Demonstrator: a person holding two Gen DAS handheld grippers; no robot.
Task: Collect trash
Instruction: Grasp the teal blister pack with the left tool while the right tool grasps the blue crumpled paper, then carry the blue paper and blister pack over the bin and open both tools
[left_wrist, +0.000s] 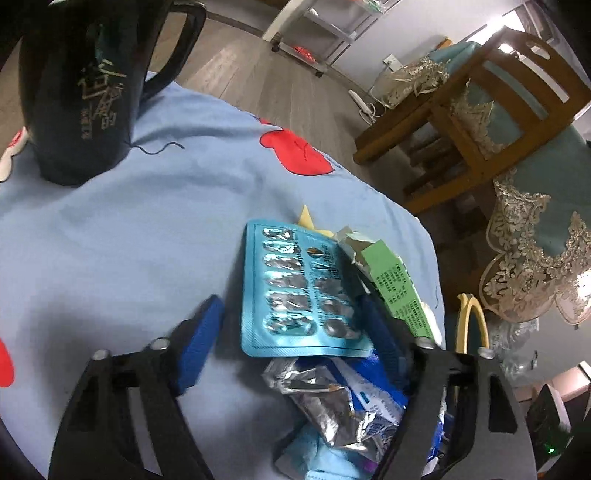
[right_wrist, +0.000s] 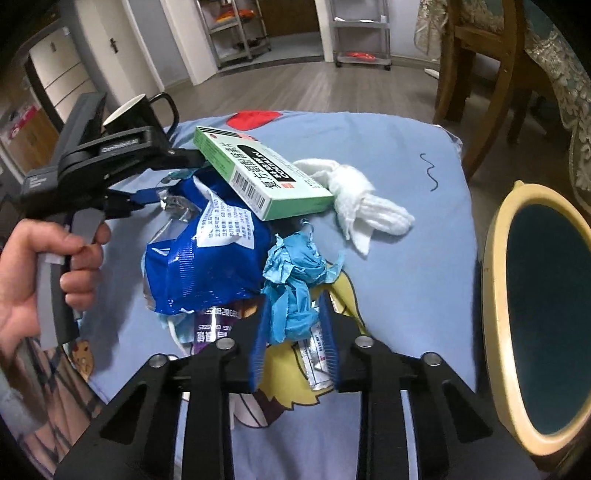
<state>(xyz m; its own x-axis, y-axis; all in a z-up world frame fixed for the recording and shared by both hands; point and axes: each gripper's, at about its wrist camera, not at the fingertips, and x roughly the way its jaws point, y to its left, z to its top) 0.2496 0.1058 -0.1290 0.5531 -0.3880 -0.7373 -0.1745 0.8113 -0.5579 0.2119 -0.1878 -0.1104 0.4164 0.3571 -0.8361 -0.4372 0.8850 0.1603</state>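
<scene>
The trash sits in one heap near the edge of the blue-clothed desk: a crumpled blue glove, a blue foil pouch, a green medicine box lying across the top, a teal blister pack and a white wad of cloth just beside them. The yellow-rimmed bin stands off the desk's edge on my right.

My worry is the pile itself — everything is tangled and overlapping, so lifting the glove could drag the pouch or tip the box off the desk (the box is only resting there). The glove is also limp and could slip out.

My right tool has its blue pads drawn in close on either side of the glove's lower end, seemingly pinching it. My left tool is apart, its pads straddling the blister pack and silver wrappers without clamping; the right-hand pad looks to be touching the pack's edge.
</scene>
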